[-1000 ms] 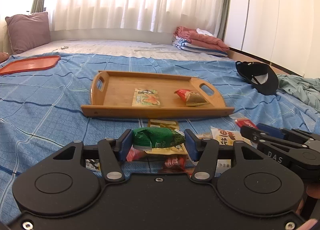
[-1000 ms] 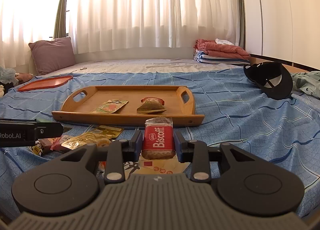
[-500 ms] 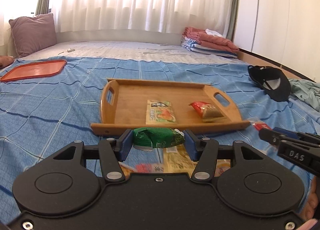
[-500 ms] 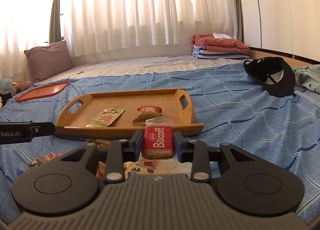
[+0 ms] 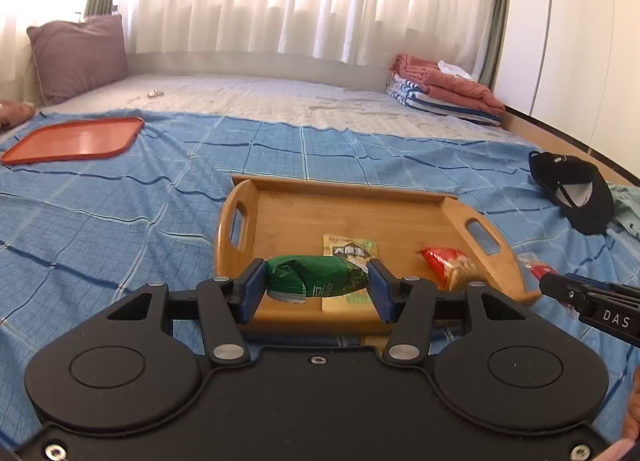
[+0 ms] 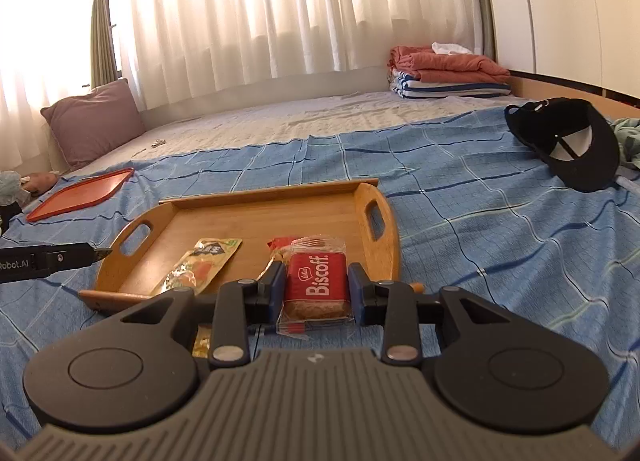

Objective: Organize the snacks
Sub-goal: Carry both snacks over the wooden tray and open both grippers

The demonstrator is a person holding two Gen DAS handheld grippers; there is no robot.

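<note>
A wooden tray (image 5: 280,217) (image 6: 256,217) with handle cut-outs lies on the blue checked bedspread. On it rest a yellow-green flat packet (image 5: 352,247) (image 6: 200,265) and a red snack packet (image 5: 450,263) (image 6: 280,243). My left gripper (image 5: 318,281) is shut on a green crumpled snack packet (image 5: 316,275), held over the tray's near edge. My right gripper (image 6: 316,287) is shut on a red Biscoff biscuit packet (image 6: 316,285), just in front of the tray's near right corner. Each gripper's fingers show at the side of the other's view.
An orange-red flat tray (image 5: 72,139) (image 6: 80,197) lies far left. A black cap (image 5: 576,189) (image 6: 568,141) lies right. Folded towels (image 5: 444,95) (image 6: 448,75) and a mauve pillow (image 5: 78,55) sit at the back. Loose packets peek out under the grippers (image 5: 374,341) (image 6: 202,341).
Both grippers have moved forward and slightly up toward the wooden tray, still gripping their packets. The loose snacks on the bedspread have slipped mostly out of sight beneath them.
</note>
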